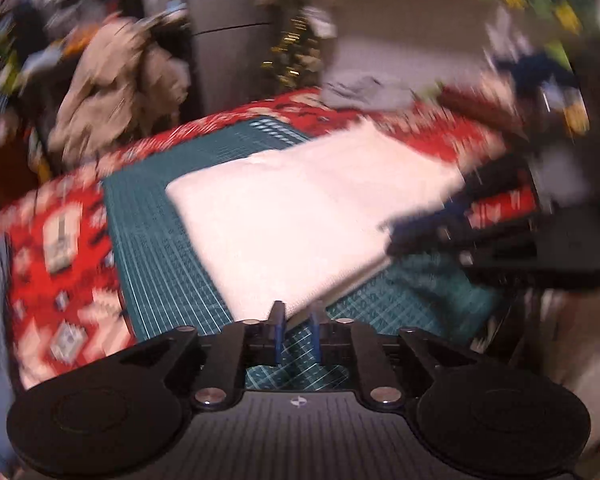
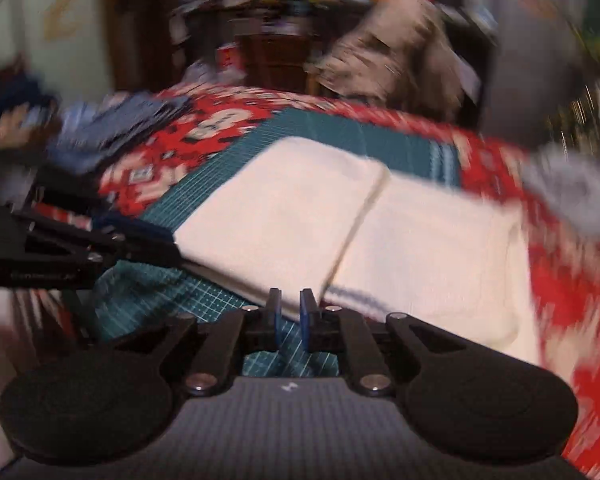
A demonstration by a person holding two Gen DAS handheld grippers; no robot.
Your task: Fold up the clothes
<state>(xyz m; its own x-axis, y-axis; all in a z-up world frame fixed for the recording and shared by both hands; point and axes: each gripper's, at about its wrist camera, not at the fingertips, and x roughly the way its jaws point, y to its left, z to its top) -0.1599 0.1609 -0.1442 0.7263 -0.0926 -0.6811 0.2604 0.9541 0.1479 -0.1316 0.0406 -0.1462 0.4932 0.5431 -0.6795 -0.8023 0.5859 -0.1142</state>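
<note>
A white folded cloth lies flat on a green cutting mat. In the right wrist view a folded layer covers its left half, with an edge line down the middle. My left gripper sits at the cloth's near edge with a small gap between its fingers and only mat showing in the gap. My right gripper is at the same near edge, jaws slightly apart and pressing on nothing. Each gripper also shows in the other's view, low beside the cloth: the right gripper, the left gripper. Both views are motion-blurred.
A red patterned tablecloth lies under the mat. A crumpled grey garment lies at the table's far side. Blue folded clothes sit at the far left. A beige clothes heap stands behind the table.
</note>
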